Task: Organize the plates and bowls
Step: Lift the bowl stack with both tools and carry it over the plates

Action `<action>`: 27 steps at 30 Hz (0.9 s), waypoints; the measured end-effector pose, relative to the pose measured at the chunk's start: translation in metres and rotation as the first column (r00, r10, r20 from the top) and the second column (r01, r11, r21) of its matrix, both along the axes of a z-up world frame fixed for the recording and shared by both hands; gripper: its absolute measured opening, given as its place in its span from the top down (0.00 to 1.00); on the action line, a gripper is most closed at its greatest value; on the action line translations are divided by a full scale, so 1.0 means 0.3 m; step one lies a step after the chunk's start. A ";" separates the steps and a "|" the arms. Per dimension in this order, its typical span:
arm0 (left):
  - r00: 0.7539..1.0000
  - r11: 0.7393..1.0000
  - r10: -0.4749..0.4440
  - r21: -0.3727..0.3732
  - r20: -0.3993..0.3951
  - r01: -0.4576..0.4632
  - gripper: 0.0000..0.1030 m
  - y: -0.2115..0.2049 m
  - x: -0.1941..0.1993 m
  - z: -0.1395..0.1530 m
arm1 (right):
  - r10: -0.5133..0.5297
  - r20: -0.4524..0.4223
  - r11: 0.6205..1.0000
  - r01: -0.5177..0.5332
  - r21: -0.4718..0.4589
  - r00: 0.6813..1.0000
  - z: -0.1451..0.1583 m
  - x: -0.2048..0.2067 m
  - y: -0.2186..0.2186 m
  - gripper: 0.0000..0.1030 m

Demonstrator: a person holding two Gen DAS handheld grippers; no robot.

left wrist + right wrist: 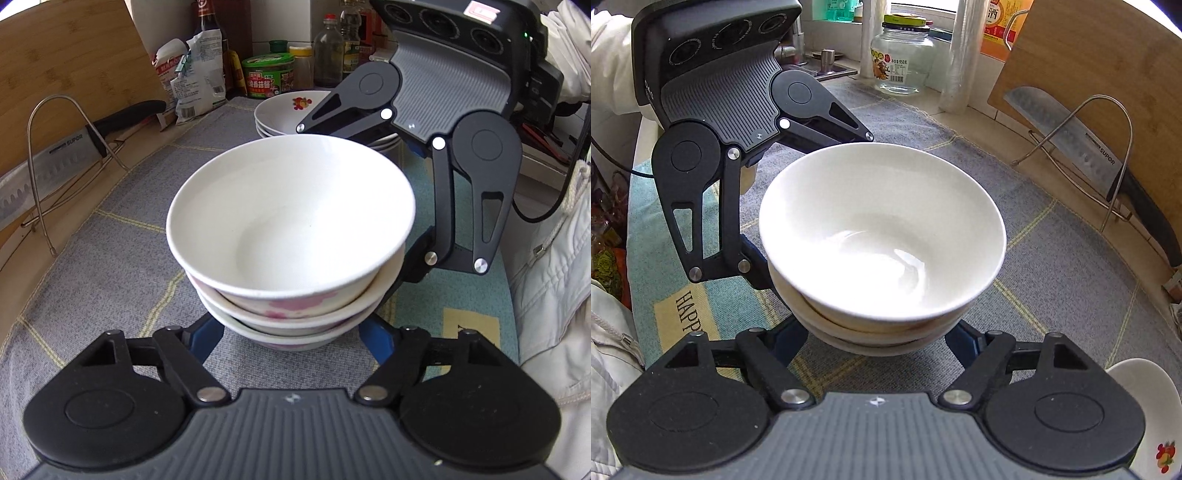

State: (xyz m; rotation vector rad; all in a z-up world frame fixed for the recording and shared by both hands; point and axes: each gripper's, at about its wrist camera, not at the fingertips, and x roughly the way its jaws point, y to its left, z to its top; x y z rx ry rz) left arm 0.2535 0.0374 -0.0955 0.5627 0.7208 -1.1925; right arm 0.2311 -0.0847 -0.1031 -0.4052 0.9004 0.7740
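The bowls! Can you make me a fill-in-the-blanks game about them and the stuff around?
1. The stack of bowls holds ___ bowls.
2. Both tongs, left and right, grip the ___ bowl of the stack.
3. The knife leans in a wire ___.
4. The plates behind the bowls show a red ___ print.

Missing words: three; bottom; rack; flower

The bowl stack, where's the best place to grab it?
Low down, on the bottom bowl's sloping wall. The bowl stack is three nested bowls, so lifting the top rim takes only one. Come from two opposite sides, as the left gripper and right gripper do.
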 end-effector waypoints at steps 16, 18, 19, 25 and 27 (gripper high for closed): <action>1.000 0.999 -0.017 0.034 -0.017 0.018 0.23 -0.022 0.005 0.010 | -0.022 -0.041 1.000 0.023 0.008 0.999 0.005 -0.009 -0.006 0.19; 0.999 0.999 -0.018 0.035 -0.027 0.019 0.23 -0.022 0.006 0.010 | -0.020 -0.051 1.000 0.020 0.010 0.999 0.007 -0.010 -0.008 0.19; 0.999 0.999 -0.017 0.036 -0.031 0.018 0.23 -0.023 0.008 0.009 | -0.018 -0.053 1.000 0.018 0.009 0.998 0.009 -0.010 -0.009 0.19; 0.999 0.999 -0.001 0.049 -0.043 0.003 0.23 -0.037 0.017 0.027 | 0.005 -0.049 1.000 -0.005 -0.010 0.999 0.035 -0.001 -0.014 0.19; 0.999 0.999 0.005 0.051 -0.037 -0.003 0.23 -0.042 0.018 0.038 | 0.010 -0.041 1.000 -0.010 -0.012 0.999 0.049 0.002 -0.018 0.19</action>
